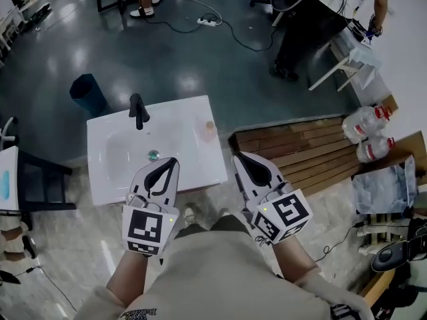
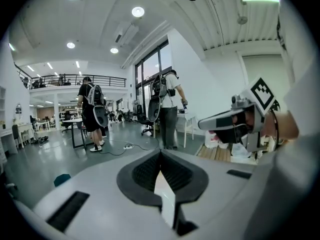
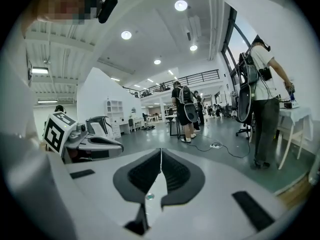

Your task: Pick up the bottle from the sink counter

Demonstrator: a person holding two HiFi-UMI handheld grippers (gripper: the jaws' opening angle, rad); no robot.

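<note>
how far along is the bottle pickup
Done: nothing yet. The bottle sits untouched on the sink counter, toward its right side. In hand: nothing; the left gripper and right gripper both have jaws shut and empty, near the counter's front edge. Left: open the jaws, reach the bottle, close on it, lift.

No word, brand or number legible anywhere. Black-and-white square code markers on the cube of the left gripper (image 1: 168, 165) and on the cube of the right gripper (image 1: 240, 159), blocky patterns only, without letters or digits; same kind of marker seen at the right edge of the left gripper view and at the left edge of the right gripper view. Short line of print on the shirt (image 1: 220, 272) at the bottom edge of the head view, upside down, partly cut off, too small to make out.
</note>
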